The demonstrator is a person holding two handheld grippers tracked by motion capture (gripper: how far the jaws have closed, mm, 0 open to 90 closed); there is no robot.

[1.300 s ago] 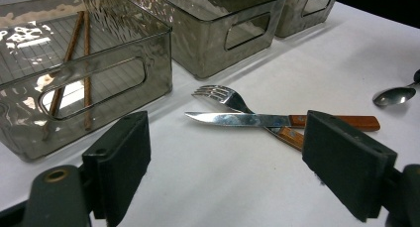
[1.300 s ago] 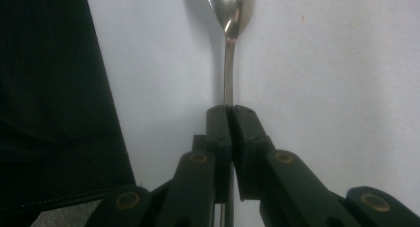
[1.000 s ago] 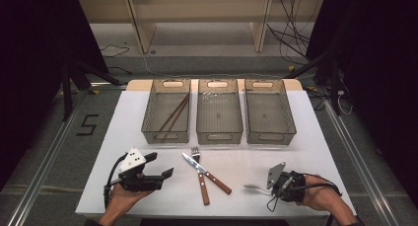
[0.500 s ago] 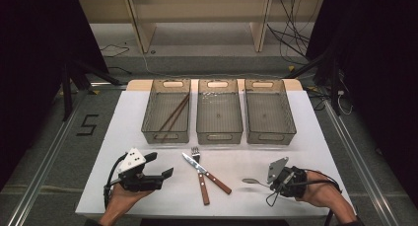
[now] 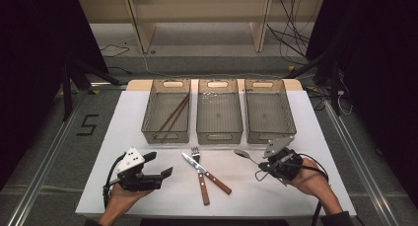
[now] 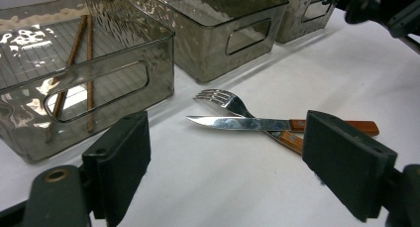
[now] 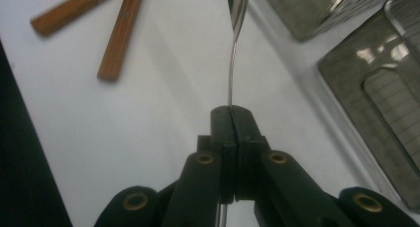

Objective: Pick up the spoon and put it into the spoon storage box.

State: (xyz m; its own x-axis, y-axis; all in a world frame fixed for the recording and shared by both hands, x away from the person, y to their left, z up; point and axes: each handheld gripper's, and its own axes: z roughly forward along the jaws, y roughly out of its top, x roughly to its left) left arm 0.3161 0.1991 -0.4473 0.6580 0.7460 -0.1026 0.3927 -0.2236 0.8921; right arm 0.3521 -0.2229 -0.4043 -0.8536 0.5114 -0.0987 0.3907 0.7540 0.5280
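Observation:
My right gripper (image 5: 263,165) is shut on the handle of a metal spoon (image 5: 244,155), holding it above the white table, bowl pointing up-left toward the bins. In the right gripper view the spoon (image 7: 233,53) rises straight out of the pressed jaws (image 7: 231,119). My left gripper (image 5: 160,164) rests at the front left, open and with nothing in it; its pads (image 6: 124,157) frame a fork (image 6: 225,100) crossed by a wooden-handled knife (image 6: 257,123). The fork (image 5: 197,159) and knife (image 5: 207,174) lie at the table's middle front.
Three clear grey bins stand in a row at the back: the left bin (image 5: 166,132) holds two brown chopsticks (image 5: 173,115), the middle bin (image 5: 219,132) and the right bin (image 5: 270,132) look bare. The white table (image 5: 236,196) has free room along the front.
My right gripper has lifted the spoon off the table and carried it up and back toward the bins. The left gripper, fork and knife have stayed put.

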